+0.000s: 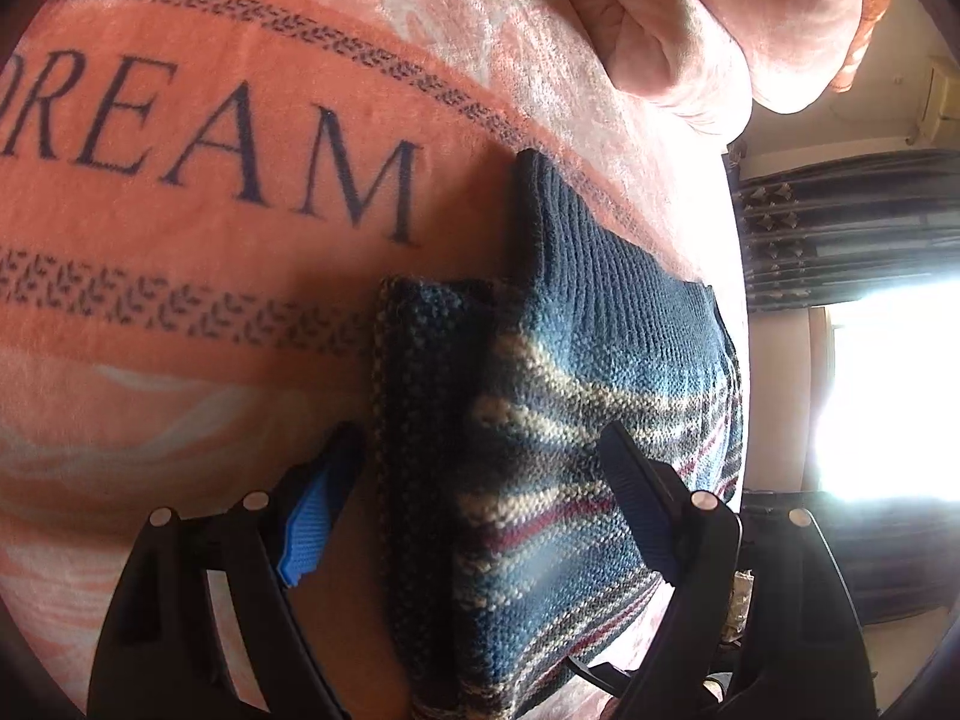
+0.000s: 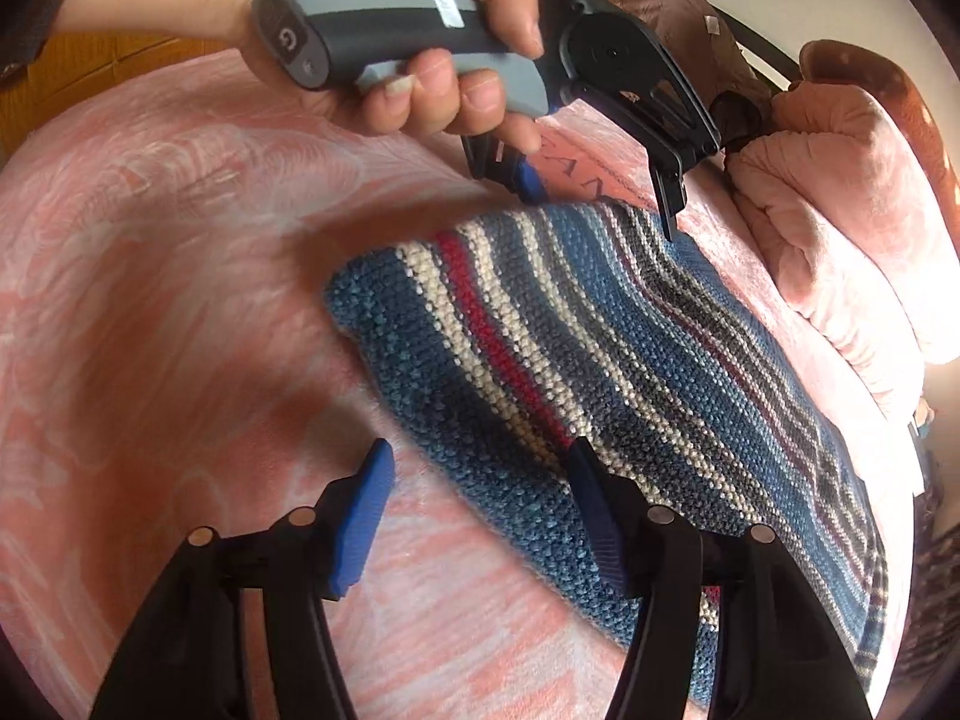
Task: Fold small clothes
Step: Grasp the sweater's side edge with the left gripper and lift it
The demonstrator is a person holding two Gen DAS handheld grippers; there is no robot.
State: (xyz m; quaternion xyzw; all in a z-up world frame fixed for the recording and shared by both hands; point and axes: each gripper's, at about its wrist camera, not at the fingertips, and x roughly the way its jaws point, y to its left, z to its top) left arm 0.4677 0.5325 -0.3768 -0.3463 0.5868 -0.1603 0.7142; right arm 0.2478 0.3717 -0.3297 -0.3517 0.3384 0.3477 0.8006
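A small striped knit garment (image 2: 600,372), in blue, cream, red and grey bands, lies on a pink plush blanket (image 2: 150,270) spread over a bed, apparently already doubled over at least once. In the right wrist view its long axis runs diagonally from the rounded upper-left corner, near the left gripper, down toward the lower right edge of the frame, with the stripes running along that same line. In the left wrist view a plain dark-blue knit section (image 1: 576,252) points up and away toward the blanket's printed lettering (image 1: 210,138), while the striped portion bunches toward the camera.

The right gripper (image 2: 474,516) stands wide open, its left pad over bare blanket and its right pad at, possibly touching, the garment's near edge; it holds nothing. The left gripper (image 1: 468,498), held in a person's hand (image 2: 420,60), is also wide open and empty, straddling the garment's end with one finger over the stripes and one beside it.

The risks appear plain enough: the thick, loose knit may slip from a shallow pinch, or a gripper may catch only the top layer and pull the existing fold apart. A finger could also nip the plush blanket with the garment and drag both. Uneven lifting by the two grippers would likely skew the fold. A rumpled pink quilt (image 2: 852,228) lies beyond.
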